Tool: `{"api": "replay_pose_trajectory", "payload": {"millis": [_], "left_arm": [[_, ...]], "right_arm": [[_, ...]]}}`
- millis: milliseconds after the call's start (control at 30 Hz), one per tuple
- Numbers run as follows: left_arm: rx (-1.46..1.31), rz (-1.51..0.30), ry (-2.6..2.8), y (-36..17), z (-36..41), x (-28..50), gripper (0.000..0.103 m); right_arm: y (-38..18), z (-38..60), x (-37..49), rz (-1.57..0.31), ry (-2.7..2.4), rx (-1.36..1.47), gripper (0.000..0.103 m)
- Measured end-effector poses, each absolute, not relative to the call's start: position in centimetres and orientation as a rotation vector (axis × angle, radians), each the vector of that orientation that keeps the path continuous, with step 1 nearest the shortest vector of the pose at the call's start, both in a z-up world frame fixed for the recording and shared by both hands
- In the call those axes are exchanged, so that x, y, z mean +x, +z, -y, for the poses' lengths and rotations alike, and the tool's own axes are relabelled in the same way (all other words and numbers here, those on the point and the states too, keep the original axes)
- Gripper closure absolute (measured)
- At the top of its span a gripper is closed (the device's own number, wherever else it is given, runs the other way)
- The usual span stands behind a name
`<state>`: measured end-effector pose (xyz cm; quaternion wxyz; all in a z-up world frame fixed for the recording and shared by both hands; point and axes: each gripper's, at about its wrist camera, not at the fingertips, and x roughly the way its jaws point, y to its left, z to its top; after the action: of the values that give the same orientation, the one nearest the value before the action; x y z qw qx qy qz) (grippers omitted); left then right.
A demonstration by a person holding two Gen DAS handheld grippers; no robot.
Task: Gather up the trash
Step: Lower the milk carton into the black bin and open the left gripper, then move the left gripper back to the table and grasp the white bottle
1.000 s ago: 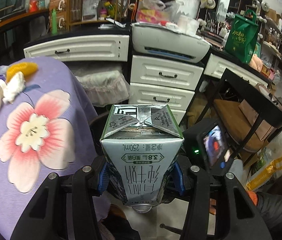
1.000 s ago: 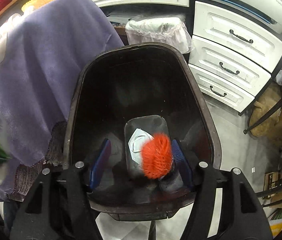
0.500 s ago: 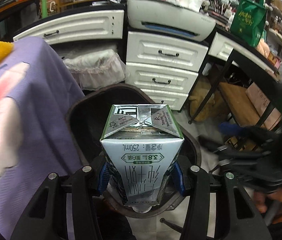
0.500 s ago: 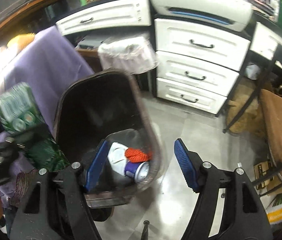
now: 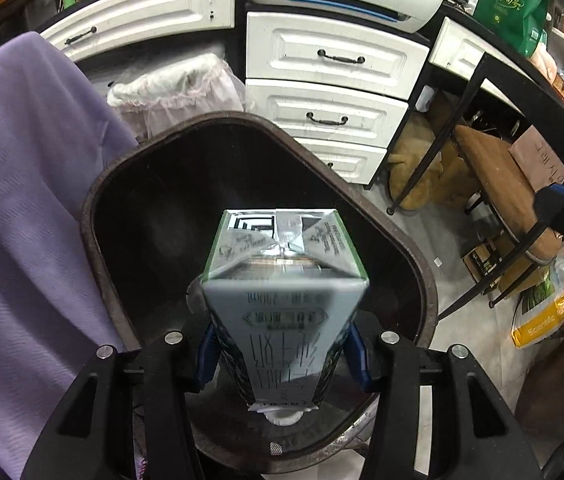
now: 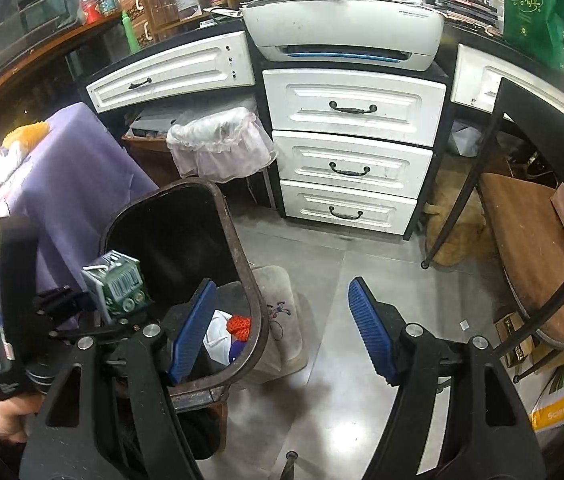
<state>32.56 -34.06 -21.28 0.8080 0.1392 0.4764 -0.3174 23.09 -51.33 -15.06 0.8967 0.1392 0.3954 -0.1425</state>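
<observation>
A grey-and-green milk carton (image 5: 282, 300) is clamped between the blue pads of my left gripper (image 5: 282, 354), shut on its sides. It hangs over the mouth of the dark brown trash bin (image 5: 90, 208). The right wrist view shows the same carton (image 6: 118, 282) above the bin's (image 6: 238, 248) left half, held by a person's hand. My right gripper (image 6: 282, 328) is open and empty, over the bin's right rim and the grey floor. At the bin's bottom lie a white mask (image 6: 216, 336) and an orange ball (image 6: 240, 326).
A purple-clothed table (image 5: 22, 200) presses against the bin's left side. Behind stand white drawers (image 6: 350, 168), a printer (image 6: 346, 36) and a small frilly lined basket (image 6: 218, 140). To the right are a black-framed stool (image 6: 530, 240) and a yellow bag (image 6: 562, 400).
The left gripper has come down with the carton from beside the table to over the bin. The right gripper let the orange ball drop in, then drew up and right, out of the bin.
</observation>
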Motion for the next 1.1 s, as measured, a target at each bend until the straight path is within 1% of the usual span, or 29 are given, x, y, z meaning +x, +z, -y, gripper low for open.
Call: {"api": "replay_pose_trajectory", "payload": {"millis": [67, 100, 133, 167, 200, 267, 433, 567, 733, 967, 1100], "left_arm": [[0.309, -1.013, -0.673, -21.4, 34.3, 32.6, 0.051], [0.315, -1.011, -0.676, -21.4, 34.4, 32.5, 0.049], [0.317, -1.013, -0.677, -21.4, 34.5, 32.5, 0.038], [0.319, -1.013, -0.674, -21.4, 34.5, 32.6, 0.031], [0.315, -1.002, -0.671, -21.3, 34.4, 32.5, 0.027], [0.309, -0.996, -0.678, -21.0, 34.3, 32.4, 0.023], [0.314, -0.968, -0.686, -20.1, 34.1, 31.6, 0.020], [0.309, -0.944, -0.696, -18.8, 33.5, 30.7, 0.020], [0.318, -0.872, -0.718, -15.7, 32.3, 28.6, 0.018], [0.312, -0.763, -0.755, -10.8, 29.7, 25.3, 0.010], [0.310, -0.711, -0.747, -8.4, 27.5, 24.1, 0.009]], "right_arm": [[-15.0, 51.2, 23.1, -0.818, -0.291, 0.288, 0.034], [-15.1, 51.2, 23.3, -0.818, -0.289, 0.288, 0.034], [-15.1, 51.1, 23.3, -0.818, -0.287, 0.288, 0.034], [-15.1, 51.1, 23.2, -0.817, -0.285, 0.289, 0.034], [-15.1, 51.0, 23.2, -0.816, -0.283, 0.291, 0.034], [-15.0, 50.9, 23.2, -0.812, -0.281, 0.293, 0.034], [-14.6, 51.0, 23.0, -0.795, -0.284, 0.304, 0.034], [-14.2, 51.0, 22.9, -0.787, -0.287, 0.302, 0.034], [-13.4, 50.9, 22.7, -0.769, -0.285, 0.304, 0.033], [-11.7, 49.9, 22.8, -0.733, -0.267, 0.280, 0.029], [-10.5, 48.6, 23.2, -0.719, -0.234, 0.254, 0.027]]}}
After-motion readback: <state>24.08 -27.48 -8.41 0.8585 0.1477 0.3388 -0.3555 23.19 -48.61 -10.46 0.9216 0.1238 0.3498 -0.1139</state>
